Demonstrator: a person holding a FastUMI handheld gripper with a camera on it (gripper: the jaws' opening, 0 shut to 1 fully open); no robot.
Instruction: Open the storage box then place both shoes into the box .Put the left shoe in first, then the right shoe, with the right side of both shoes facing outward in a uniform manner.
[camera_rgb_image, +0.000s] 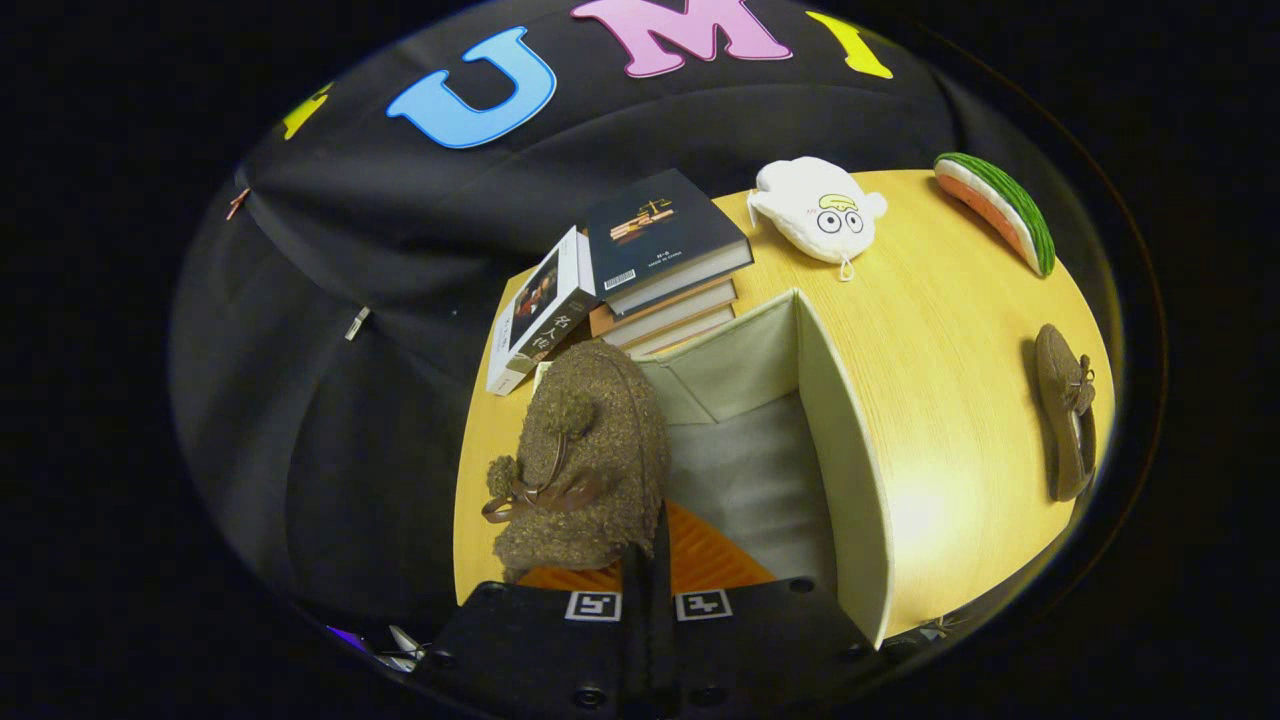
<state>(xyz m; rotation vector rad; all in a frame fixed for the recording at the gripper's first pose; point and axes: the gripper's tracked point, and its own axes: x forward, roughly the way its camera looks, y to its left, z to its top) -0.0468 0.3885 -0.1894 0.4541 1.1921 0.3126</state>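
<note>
gripper view shows the gripper (648, 545) clamped together on a fuzzy brown shoe (585, 455) above the open storage box (845, 430), the second shoe (1065, 410) near the table's (940, 330) edge.

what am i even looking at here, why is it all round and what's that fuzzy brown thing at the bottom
The picture comes from a fisheye camera mounted on a hand-held gripper with two fingers, looking forward along them, so everything bends into a round shape. The fingers are at the bottom, closed together on the edge of the fuzzy brown thing, which is a shoe with a bow and pompoms. It is held above the open fabric storage box, at its near left side.

The box stands on a wooden table. The second shoe lies on the table to the right of the box. Beyond the box are a stack of books, a white plush toy with big eyes and a watermelon-slice toy.
</note>
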